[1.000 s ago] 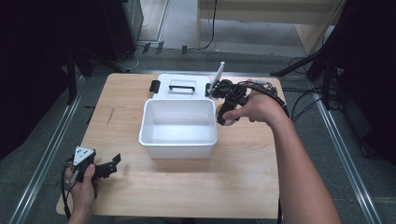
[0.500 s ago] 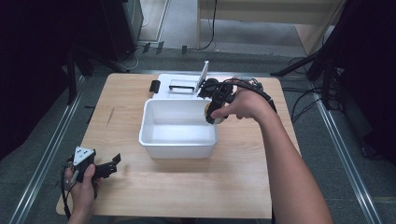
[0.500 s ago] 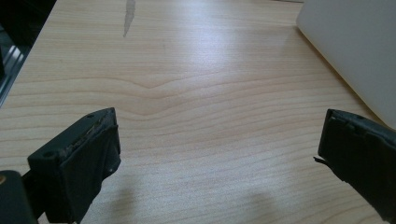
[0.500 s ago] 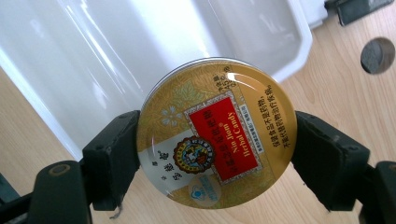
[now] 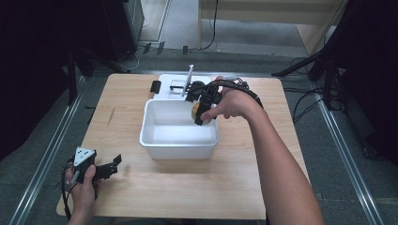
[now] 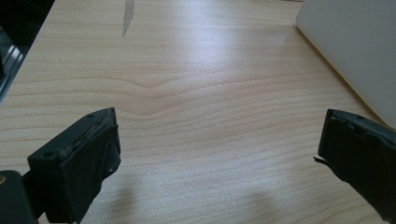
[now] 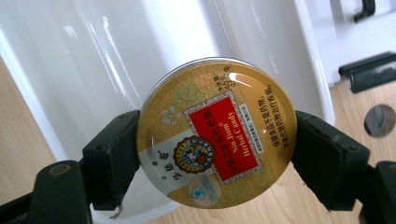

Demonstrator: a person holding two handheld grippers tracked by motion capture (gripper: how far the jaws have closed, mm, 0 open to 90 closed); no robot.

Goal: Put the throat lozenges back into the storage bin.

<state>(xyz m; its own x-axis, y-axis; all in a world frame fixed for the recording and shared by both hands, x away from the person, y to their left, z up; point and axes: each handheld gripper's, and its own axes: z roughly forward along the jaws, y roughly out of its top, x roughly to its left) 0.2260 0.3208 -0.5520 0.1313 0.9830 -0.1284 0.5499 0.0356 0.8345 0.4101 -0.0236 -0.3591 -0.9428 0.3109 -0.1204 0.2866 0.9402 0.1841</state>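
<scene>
Between the right gripper [image 7: 217, 154] pads: round gold candy tin [image 7: 217, 133], apparently unopened.

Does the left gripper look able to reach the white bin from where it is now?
Probably yes. The left gripper sits open, with only bare tabletop between it and the white bin.
</scene>
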